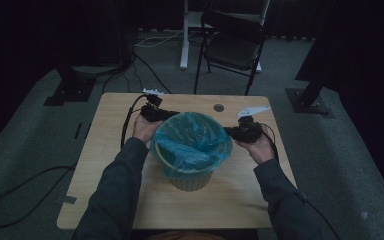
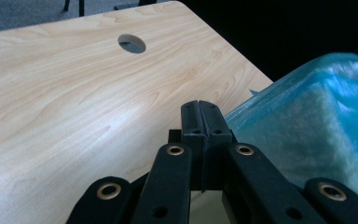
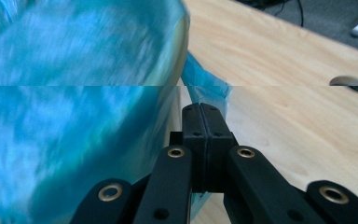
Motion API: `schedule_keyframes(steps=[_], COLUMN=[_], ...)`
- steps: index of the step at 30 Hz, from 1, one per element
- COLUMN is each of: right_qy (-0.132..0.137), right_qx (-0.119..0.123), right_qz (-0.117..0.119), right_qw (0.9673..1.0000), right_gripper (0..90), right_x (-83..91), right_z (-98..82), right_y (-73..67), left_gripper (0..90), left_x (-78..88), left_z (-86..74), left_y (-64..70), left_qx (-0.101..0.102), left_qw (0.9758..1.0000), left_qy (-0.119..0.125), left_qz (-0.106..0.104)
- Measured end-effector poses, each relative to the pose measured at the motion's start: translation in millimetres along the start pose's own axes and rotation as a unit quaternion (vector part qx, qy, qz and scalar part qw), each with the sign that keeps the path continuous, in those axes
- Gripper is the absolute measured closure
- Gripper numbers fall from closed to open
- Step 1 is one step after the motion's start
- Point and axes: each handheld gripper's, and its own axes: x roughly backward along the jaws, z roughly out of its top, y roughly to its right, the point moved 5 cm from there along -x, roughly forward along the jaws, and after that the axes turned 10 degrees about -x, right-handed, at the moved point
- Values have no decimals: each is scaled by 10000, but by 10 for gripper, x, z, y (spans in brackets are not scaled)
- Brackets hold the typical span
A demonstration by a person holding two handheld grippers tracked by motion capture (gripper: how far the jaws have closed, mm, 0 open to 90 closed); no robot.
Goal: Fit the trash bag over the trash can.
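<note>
Both your grippers flank the lined bin, jaws closed on the bag's skirt.

The bin (image 1: 192, 170) stands mid-table, nearer the front edge, so both arms reach it evenly; your left gripper (image 1: 153, 113) sits at its far-left rim, your right gripper (image 1: 243, 132) at its right rim; in each gripper view the jaws meet with no gap, seemingly pinching the blue bag (image 1: 192, 140) where it hangs over the rim, though the film between them is hard to see; opposed holds look meant to draw the liner down evenly.
</note>
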Motion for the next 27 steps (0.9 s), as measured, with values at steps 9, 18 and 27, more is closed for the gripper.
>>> schedule_keyframes(steps=[9,18,27], right_qy=[28,483,805], right_qx=[-17,6,119], right_qz=[-148,-235,-99], right_qw=[9999,9986,9966], right_gripper=[792,729,674], right_x=[85,421,733], right_z=[-57,-24,-99], right_y=[13,-44,-214], left_gripper=[714,673,642], left_x=[433,886,1068], left_z=[-90,-97,-247], left_y=[-130,150,554], left_qx=[321,-5,-413], left_qw=[9972,9942,9928], left_qy=[467,874,942], left_qz=[485,632,616])
